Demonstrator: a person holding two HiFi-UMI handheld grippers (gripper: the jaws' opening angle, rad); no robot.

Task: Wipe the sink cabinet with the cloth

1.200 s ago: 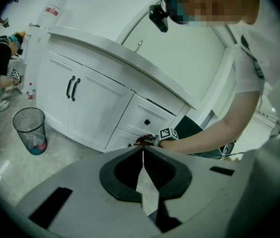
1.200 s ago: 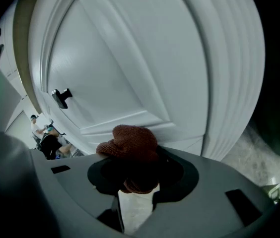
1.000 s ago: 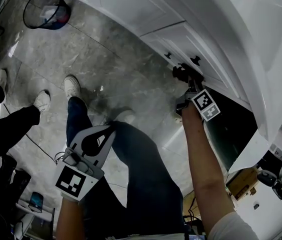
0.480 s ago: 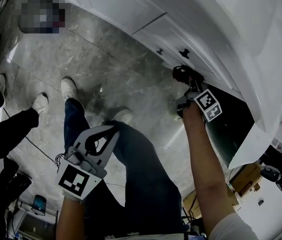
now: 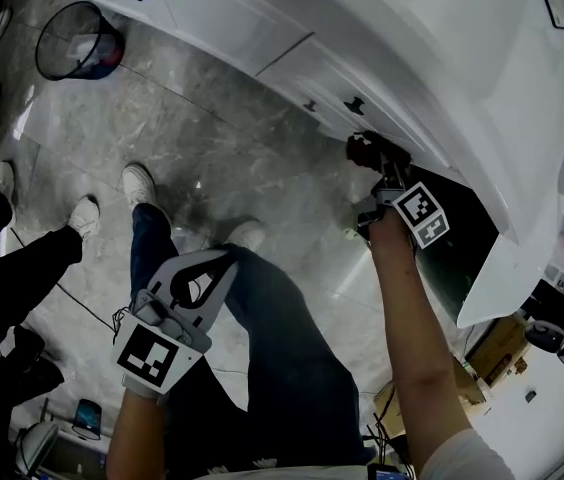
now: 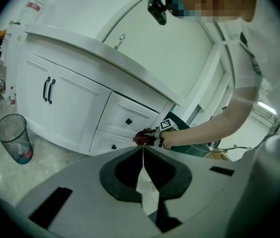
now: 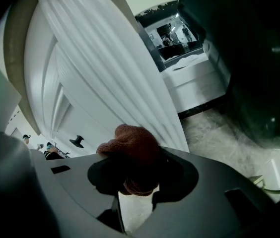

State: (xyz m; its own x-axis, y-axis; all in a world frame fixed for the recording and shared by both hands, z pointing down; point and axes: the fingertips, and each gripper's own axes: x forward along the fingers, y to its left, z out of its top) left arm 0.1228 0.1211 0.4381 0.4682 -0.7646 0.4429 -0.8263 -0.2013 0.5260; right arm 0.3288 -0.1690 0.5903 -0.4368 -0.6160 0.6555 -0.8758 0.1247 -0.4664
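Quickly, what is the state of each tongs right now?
Left tongs: closed, holding nothing.
Right tongs: closed on the cloth.

A reddish-brown cloth is standing out against the white sink cabinet with black knobs, while the grey left claw and right claw, bearing black-and-white square markers, are showing over grey marbled floor and dark blue jeans.
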